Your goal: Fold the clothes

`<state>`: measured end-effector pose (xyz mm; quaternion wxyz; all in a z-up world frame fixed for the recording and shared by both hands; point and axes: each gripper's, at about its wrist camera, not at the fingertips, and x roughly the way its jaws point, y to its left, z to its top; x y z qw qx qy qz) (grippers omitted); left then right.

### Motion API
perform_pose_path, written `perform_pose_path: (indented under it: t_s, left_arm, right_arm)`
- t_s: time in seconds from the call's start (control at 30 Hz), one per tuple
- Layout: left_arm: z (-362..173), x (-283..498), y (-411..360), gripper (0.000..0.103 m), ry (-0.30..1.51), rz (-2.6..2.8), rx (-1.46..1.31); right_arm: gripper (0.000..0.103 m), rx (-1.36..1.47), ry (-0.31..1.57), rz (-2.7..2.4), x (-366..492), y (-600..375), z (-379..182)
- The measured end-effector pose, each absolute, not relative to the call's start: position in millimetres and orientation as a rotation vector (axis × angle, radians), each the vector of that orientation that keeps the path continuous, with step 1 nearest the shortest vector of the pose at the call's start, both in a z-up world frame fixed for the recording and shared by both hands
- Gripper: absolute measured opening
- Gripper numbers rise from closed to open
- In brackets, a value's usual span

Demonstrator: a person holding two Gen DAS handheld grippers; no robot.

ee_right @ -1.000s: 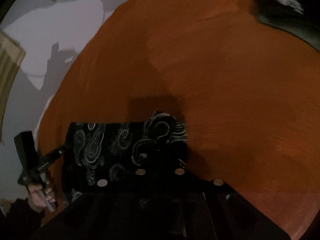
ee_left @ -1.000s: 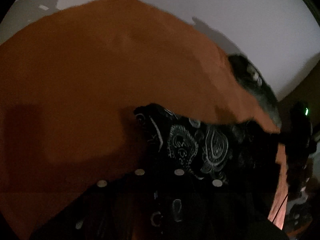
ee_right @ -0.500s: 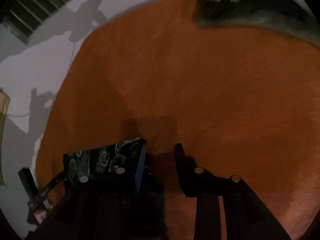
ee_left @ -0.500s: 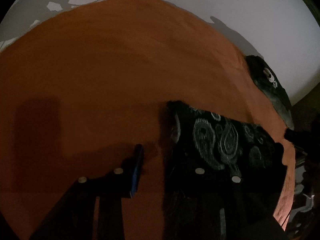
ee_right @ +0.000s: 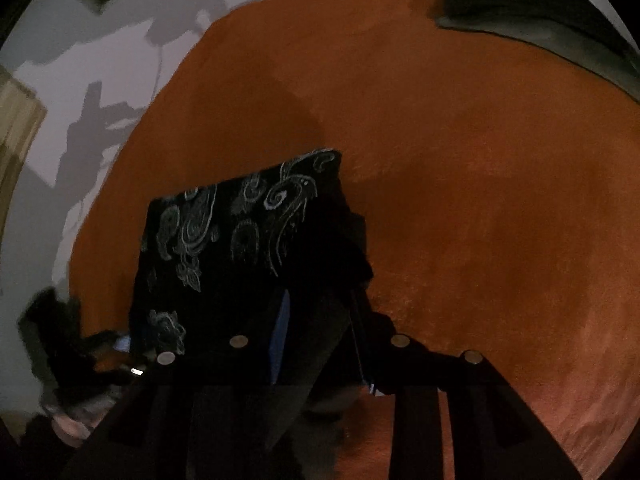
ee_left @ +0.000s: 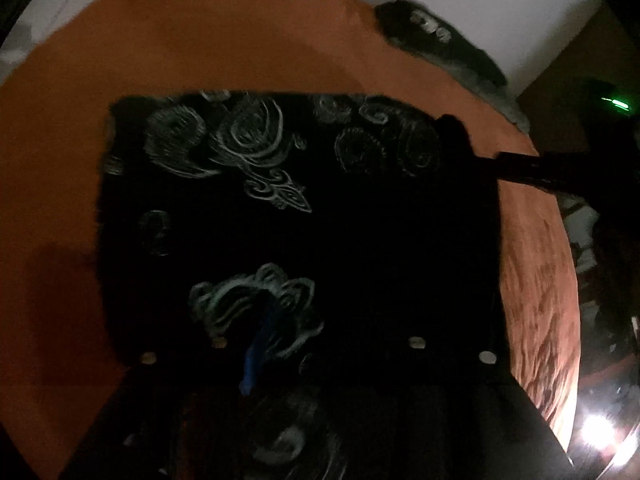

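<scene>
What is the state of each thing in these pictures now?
Patterned cloth: folded into a rectangle, lying flat on the orange cover, not held.
Second dark garment: lying at the far edge of the cover, untouched.
Left tongs: open, jaws have just been opening, above the cloth, nothing gripped.
Right tongs: open, at the cloth's edge, nothing gripped.

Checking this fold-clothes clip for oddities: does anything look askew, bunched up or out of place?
Nothing stands out. The black patterned garment lies as a flat rectangle with fairly straight edges on the orange cloth. A second dark garment sits at the cloth's far edge, apart from it.
</scene>
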<state>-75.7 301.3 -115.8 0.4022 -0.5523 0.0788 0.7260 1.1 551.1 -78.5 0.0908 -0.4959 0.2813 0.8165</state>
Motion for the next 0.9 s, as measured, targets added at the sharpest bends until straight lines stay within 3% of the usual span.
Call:
perform_pose_path:
  t_s: [0.23, 0.3, 0.37, 0.9]
  left_arm:
    - [-121.4, -68.9, 338.2, 0.046, 0.287, 1.924, -1.298]
    - [-124.6, -65.9, 343.7, 0.013, 0.298, 1.904, -1.285]
    - [-125.1, -61.4, 343.4, 0.001, 0.283, 1.891, -1.249]
    - [-88.9, -89.6, 238.2, 0.000, -0.023, 2.177, -1.066]
  right_arm:
    - [0.030, -1.453, 0.951, 2.409, 15.0, 550.3, -82.9]
    - [0.030, -1.464, 0.970, 2.390, 26.0, 553.1, -87.5]
    - [0.030, -1.458, 0.988, 2.371, 37.5, 557.6, -90.3]
    - [0.030, -1.375, 1.052, 2.301, 73.8, 589.3, -100.8]
